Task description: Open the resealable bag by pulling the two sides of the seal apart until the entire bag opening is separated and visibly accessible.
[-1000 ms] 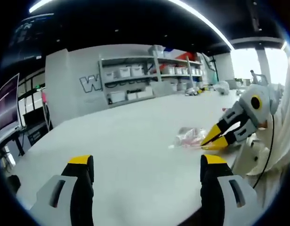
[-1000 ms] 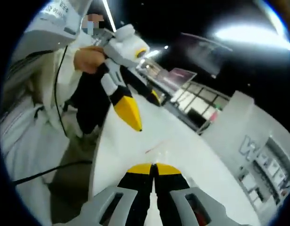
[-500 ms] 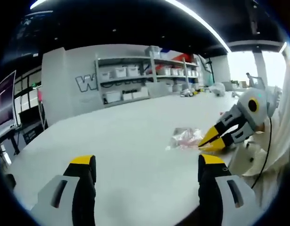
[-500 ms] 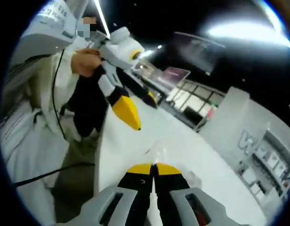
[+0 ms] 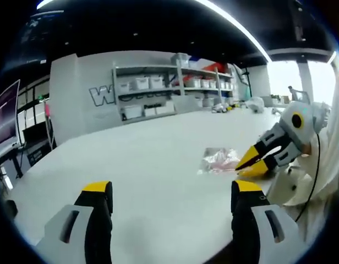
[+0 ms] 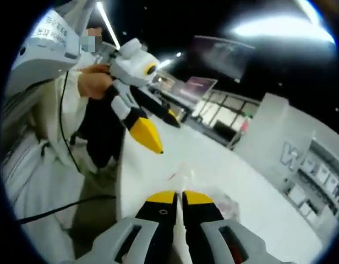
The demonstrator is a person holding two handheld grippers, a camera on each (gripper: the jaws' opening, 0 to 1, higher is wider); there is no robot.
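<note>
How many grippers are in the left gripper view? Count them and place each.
2. The left gripper rises from the bottom with jaws wide apart; the right gripper enters from the right, its yellow tips at the resealable bag.

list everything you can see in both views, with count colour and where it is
resealable bag: one, clear with pinkish contents, flat on the table beside the right hand-held gripper's tips
table: one, white, under both grippers
shelving unit: one, grey, holding white bins, against the far wall
wall lettering: one large white W on the grey wall, left of the shelves
monitors: at least two, dark with a pinkish glow, at the far side of the room
ceiling lights: long white strips overhead
person's hand: one, gripping the left hand-held gripper's handle
left hand-held gripper: black and grey, yellow tips, jaws wide apart
right hand-held gripper: same colours, jaws closed together at the bag's edge
</note>
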